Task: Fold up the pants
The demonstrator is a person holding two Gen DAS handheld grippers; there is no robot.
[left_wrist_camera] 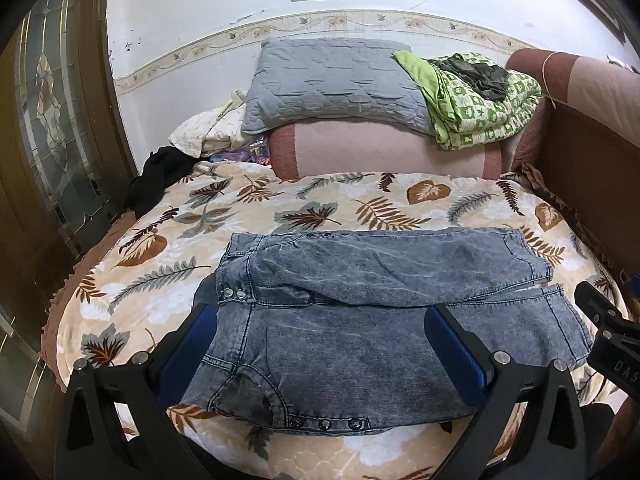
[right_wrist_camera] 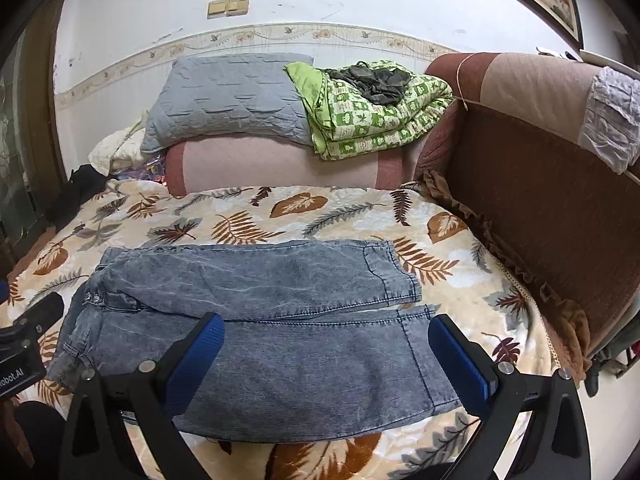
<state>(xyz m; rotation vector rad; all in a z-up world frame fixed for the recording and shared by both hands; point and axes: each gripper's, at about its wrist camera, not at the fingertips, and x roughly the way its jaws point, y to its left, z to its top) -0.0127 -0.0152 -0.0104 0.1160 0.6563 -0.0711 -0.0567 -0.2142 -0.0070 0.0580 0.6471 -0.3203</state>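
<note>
Grey-blue washed denim pants [left_wrist_camera: 372,268] lie flat on a leaf-patterned blanket [left_wrist_camera: 320,196], waist to the left and both legs running right. The far leg overlaps the near one a little. My left gripper [left_wrist_camera: 322,318] hovers open over the waist end, nothing between its blue pads. In the right wrist view the pants [right_wrist_camera: 260,276] fill the middle, and my right gripper [right_wrist_camera: 326,326] is open above the near leg, holding nothing. Each gripper's black body shows at the edge of the other's view: the right gripper [left_wrist_camera: 612,336] and the left gripper [right_wrist_camera: 28,332].
A pink bolster [left_wrist_camera: 384,152] carries a grey pillow [left_wrist_camera: 332,80] and a folded green blanket [left_wrist_camera: 480,100] at the back. A brown sofa arm [right_wrist_camera: 540,184] bounds the right side. A black garment [left_wrist_camera: 156,176] and a glass-panelled door [left_wrist_camera: 52,120] are on the left.
</note>
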